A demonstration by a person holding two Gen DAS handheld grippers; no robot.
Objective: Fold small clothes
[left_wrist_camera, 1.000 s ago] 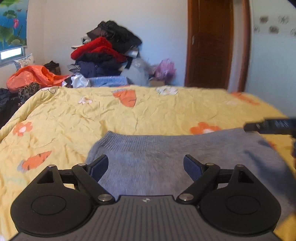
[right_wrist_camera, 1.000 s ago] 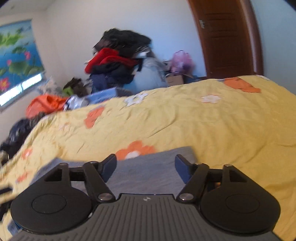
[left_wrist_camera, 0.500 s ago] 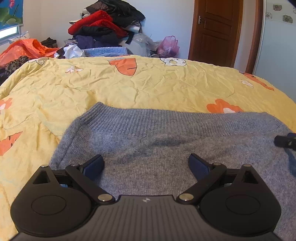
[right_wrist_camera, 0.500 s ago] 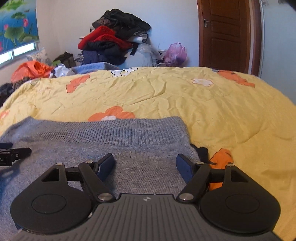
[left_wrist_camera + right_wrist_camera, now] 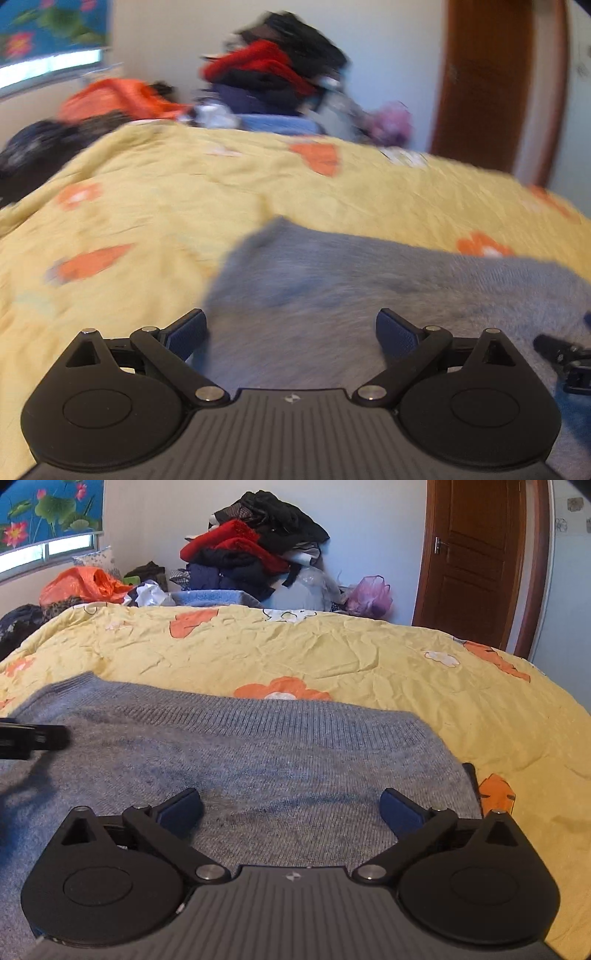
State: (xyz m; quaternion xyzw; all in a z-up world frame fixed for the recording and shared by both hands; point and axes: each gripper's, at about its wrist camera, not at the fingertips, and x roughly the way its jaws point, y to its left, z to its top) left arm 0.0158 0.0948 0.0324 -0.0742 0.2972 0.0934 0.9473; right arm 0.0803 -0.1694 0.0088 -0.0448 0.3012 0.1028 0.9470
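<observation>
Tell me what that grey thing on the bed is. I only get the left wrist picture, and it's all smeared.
Observer: A grey knitted garment, lying flat on the yellow bedspread. The right wrist view shows a ribbed band along its far edge.
Operator: And the other tongs? I see only a black bit at my picture's edge.
Observer: The right tongs hang over the garment's right part. Their jaws stand wide, have just been opening, and pinch nothing.
Operator: Is that brown door shut?
Observer: The door looks shut, and its metal handle shows clearly there.
</observation>
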